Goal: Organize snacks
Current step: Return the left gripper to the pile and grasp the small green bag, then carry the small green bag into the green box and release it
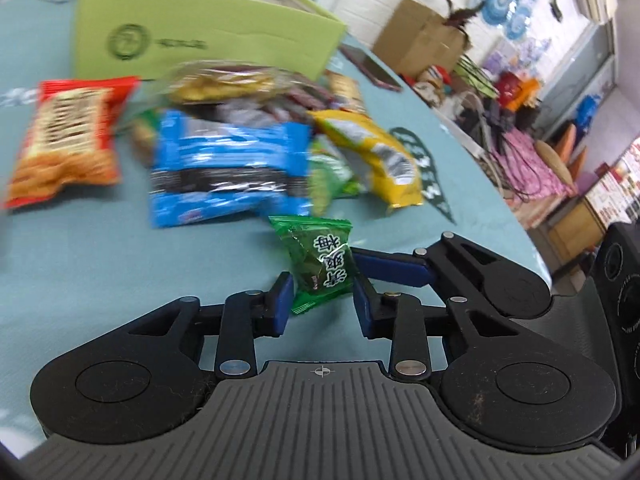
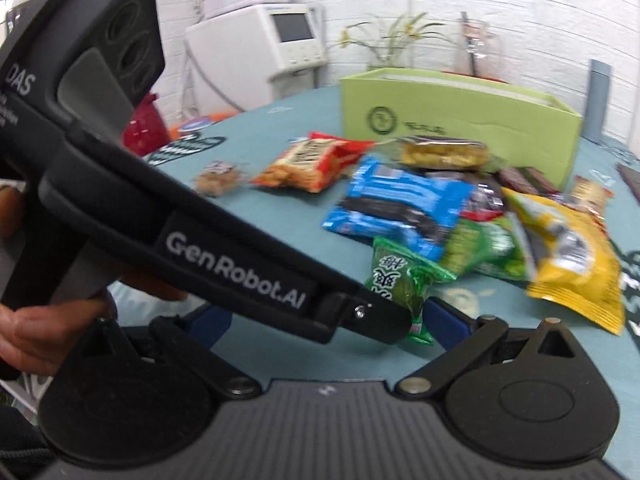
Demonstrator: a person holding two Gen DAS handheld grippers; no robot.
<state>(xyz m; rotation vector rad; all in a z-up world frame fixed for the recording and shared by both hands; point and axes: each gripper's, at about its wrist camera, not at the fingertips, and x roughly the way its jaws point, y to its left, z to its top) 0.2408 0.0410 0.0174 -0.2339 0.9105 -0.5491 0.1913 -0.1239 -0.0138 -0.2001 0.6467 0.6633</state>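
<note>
Green sweet packet gripped in the left claw, box away at eleven o'clock.

The left claw (image 1: 322, 300) is closed on the green packet (image 1: 322, 266), upright, printed, crinkly, above the worktop (image 1: 100, 264). The right claw (image 2: 326, 322) looks open beside it, partly hidden. The green box (image 1: 200, 36) stands beyond the snack pile (image 1: 232, 168).

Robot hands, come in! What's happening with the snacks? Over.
Left gripper shut on small green candy packet. Right gripper open beside it. Green cardboard box waits behind the snack pile. Over.
</note>
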